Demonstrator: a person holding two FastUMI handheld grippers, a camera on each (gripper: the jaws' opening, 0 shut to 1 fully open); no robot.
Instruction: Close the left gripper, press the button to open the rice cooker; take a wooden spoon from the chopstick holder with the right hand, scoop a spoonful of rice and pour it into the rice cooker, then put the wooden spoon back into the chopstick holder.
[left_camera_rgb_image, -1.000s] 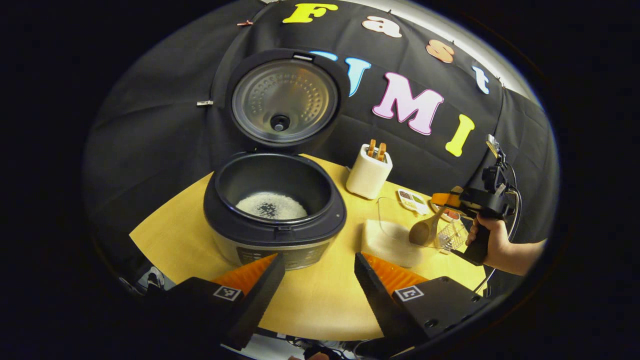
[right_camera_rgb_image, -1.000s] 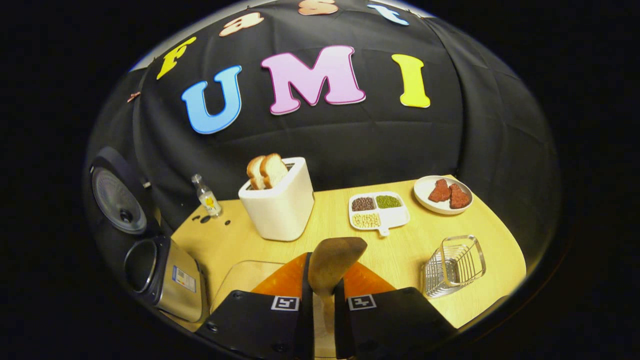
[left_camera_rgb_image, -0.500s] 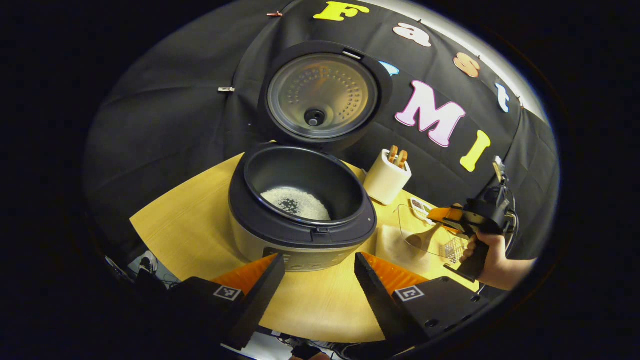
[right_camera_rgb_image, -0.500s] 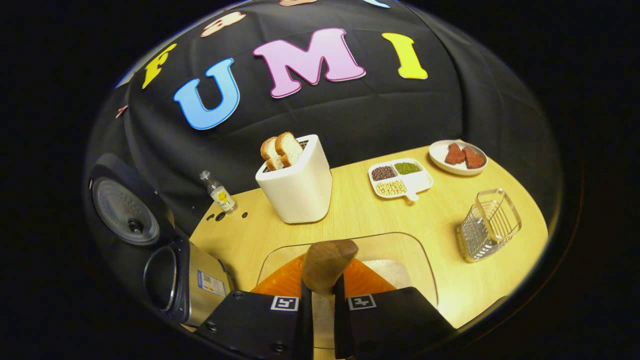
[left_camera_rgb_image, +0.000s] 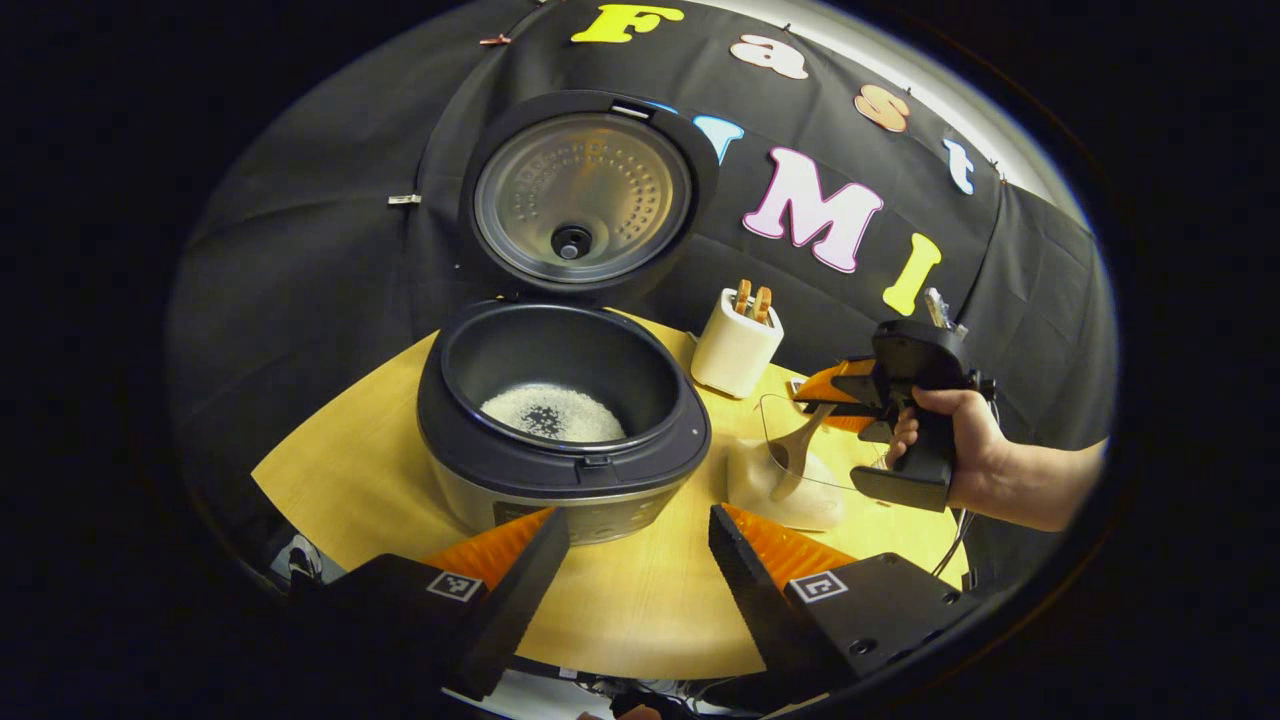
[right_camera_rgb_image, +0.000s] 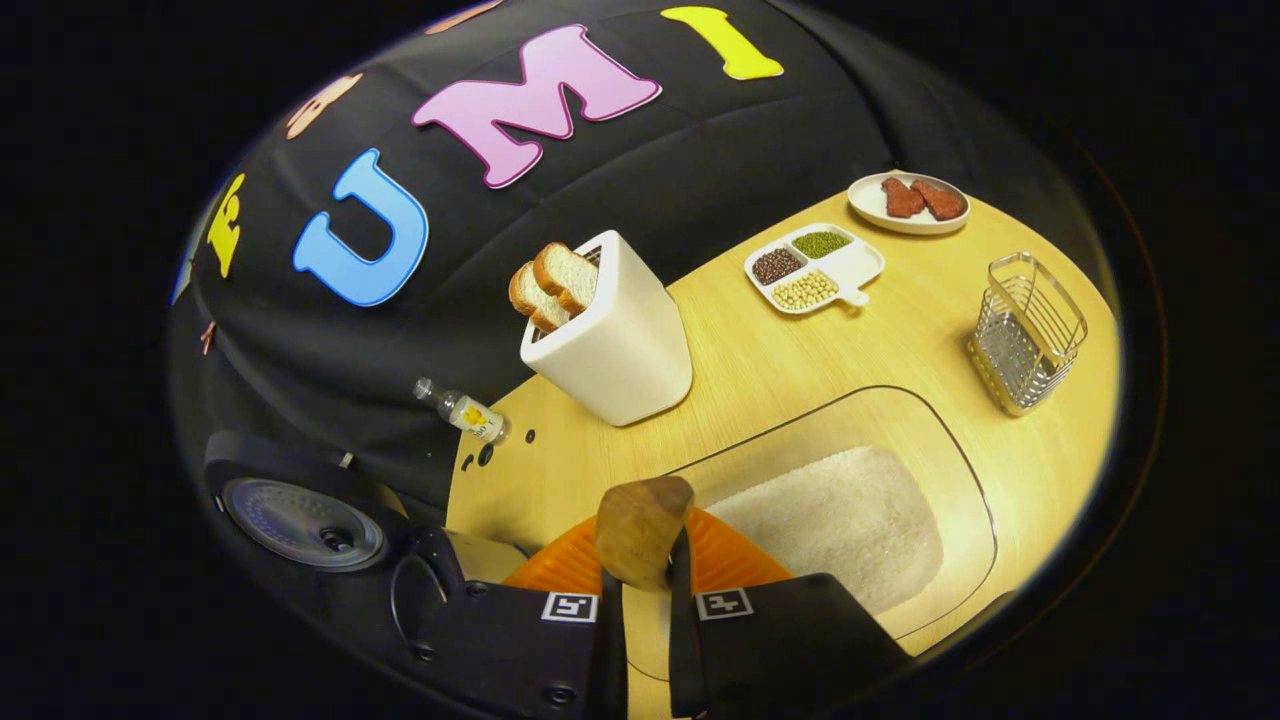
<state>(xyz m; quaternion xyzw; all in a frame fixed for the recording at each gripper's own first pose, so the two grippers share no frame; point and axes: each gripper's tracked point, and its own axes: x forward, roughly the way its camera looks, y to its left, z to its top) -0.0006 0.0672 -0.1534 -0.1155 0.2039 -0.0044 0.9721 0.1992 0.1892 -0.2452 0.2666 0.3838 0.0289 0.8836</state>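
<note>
The black rice cooker (left_camera_rgb_image: 560, 460) stands with its lid (left_camera_rgb_image: 582, 198) up, and a thin layer of rice (left_camera_rgb_image: 552, 412) lies in the pot. My left gripper (left_camera_rgb_image: 640, 520) hovers open in front of it, holding nothing. My right gripper (right_camera_rgb_image: 645, 578) is shut on the handle of the wooden spoon (right_camera_rgb_image: 640, 525), whose bowl points down over the clear rice container (right_camera_rgb_image: 960, 470). In the left gripper view the right gripper (left_camera_rgb_image: 830, 392) tilts the spoon (left_camera_rgb_image: 785, 455) into that container (left_camera_rgb_image: 790, 490); whether it touches the rice is unclear. The wire chopstick holder (right_camera_rgb_image: 1030, 330) stands empty at the right.
A white toaster (right_camera_rgb_image: 610, 340) with bread slices stands behind the container. A divided dish of beans (right_camera_rgb_image: 815, 270) and a plate (right_camera_rgb_image: 905, 200) sit at the far edge. A small bottle (right_camera_rgb_image: 465, 412) lies near the cooker (right_camera_rgb_image: 300, 505). A hand (left_camera_rgb_image: 960, 440) holds the right gripper.
The right gripper has tipped downward and moved left over the rice container, lowering the spoon into it. The left gripper stayed open and only swayed slightly before the cooker.
</note>
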